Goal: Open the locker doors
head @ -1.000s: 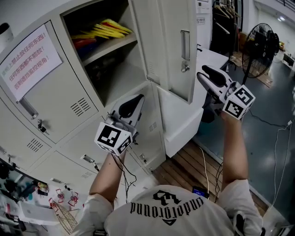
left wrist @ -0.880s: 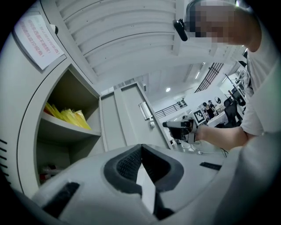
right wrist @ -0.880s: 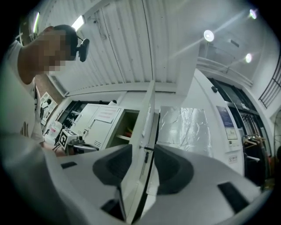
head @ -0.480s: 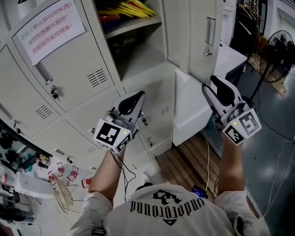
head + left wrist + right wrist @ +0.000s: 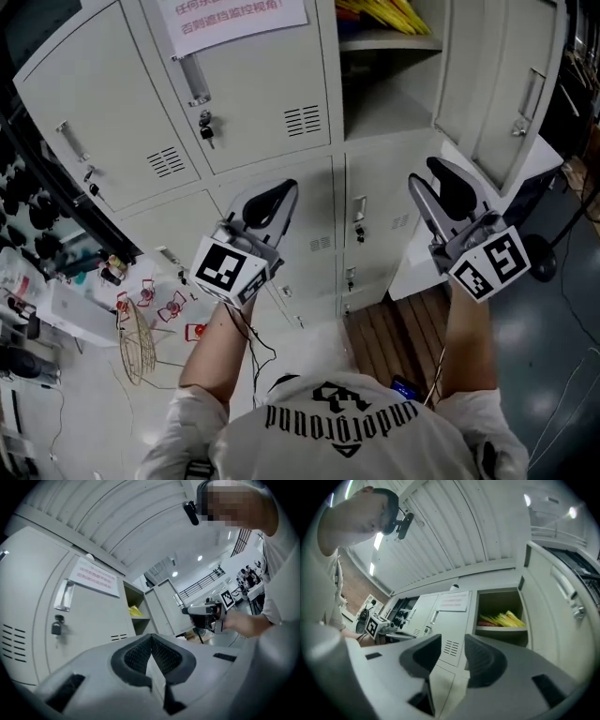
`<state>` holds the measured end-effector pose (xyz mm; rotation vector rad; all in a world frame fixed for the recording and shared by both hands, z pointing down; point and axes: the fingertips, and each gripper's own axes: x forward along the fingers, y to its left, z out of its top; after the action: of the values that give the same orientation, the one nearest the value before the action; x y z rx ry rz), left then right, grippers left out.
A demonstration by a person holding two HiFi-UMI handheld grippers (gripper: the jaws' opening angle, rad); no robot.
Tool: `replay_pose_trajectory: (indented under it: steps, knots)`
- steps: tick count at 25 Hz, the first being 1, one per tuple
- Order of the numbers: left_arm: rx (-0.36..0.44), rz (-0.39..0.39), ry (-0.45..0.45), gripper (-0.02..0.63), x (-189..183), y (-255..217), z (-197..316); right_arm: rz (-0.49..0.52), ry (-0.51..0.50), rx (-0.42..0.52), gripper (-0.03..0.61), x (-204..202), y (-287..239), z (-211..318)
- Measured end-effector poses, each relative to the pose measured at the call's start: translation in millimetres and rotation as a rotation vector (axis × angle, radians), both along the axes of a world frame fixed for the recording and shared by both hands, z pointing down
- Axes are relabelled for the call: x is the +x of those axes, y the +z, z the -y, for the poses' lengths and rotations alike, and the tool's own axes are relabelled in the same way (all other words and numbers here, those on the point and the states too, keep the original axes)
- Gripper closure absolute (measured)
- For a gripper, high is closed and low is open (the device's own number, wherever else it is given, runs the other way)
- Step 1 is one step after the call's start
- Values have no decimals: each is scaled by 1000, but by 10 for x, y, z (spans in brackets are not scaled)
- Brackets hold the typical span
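The grey locker bank (image 5: 272, 122) fills the head view. Its upper right compartment (image 5: 389, 75) stands open, with yellow things (image 5: 384, 13) on the shelf and its door (image 5: 502, 80) swung out to the right. The upper door with the paper sign (image 5: 234, 13) and the lower doors (image 5: 370, 225) are closed. My left gripper (image 5: 274, 199) hangs in front of the lower middle door, apart from it, its pads meeting at the tips (image 5: 151, 641). My right gripper (image 5: 433, 183) is held before the lower right door, open with nothing between its jaws (image 5: 452, 651).
A cluttered bench with red clips (image 5: 150, 305) and a wire basket (image 5: 136, 337) lies at the left. Wooden floor slats (image 5: 394, 328) run below the lockers. A white cabinet (image 5: 422, 267) stands under the open door. Cables (image 5: 248, 342) trail from the grippers.
Both grippers have travelled left along the lockers and a little down. The open compartment and its door have slid from the picture's middle to its upper right; closed lower doors now face the grippers.
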<state>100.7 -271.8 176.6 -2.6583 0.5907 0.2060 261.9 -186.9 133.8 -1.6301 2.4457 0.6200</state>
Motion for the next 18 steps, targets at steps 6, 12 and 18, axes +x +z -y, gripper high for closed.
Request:
replay_pose_trajectory:
  steps: [6,12,18]
  knots:
    - [19,-5,-69,606,-919,-141,295,8,-125,-15,425,-947,-81,440]
    - [50,7,-83,606,-1770,-248,503,6,-168,-12,426,-1886,-135,784]
    - [71,4,-53,606,-2422,-320,649,22,-139,-8,426,-2583,-156,1018]
